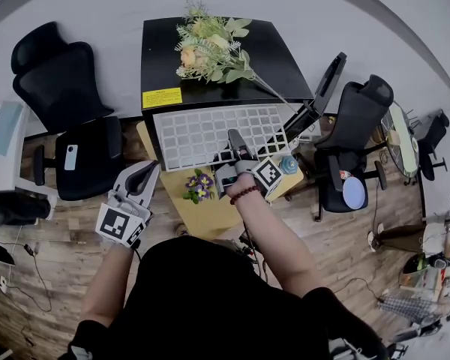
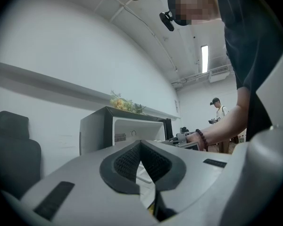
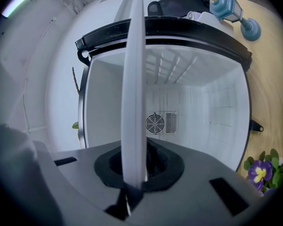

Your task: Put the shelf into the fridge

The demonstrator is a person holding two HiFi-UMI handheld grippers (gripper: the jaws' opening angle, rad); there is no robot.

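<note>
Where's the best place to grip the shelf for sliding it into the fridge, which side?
The near edge of the shelf, from the person's side, jaws across its thin thickness. It's a wide flat grid whose far edge must enter the open fridge first, so that end should stay free. The right gripper is shut on that near edge.

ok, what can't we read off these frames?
- Head view: how deep the shelf sits. The fridge top hides anything past its front edge.
- Right gripper view: the middle of the fridge's back wall. The shelf, edge-on in the right gripper, covers it.
- Head view: yellow label print, too small.
</note>
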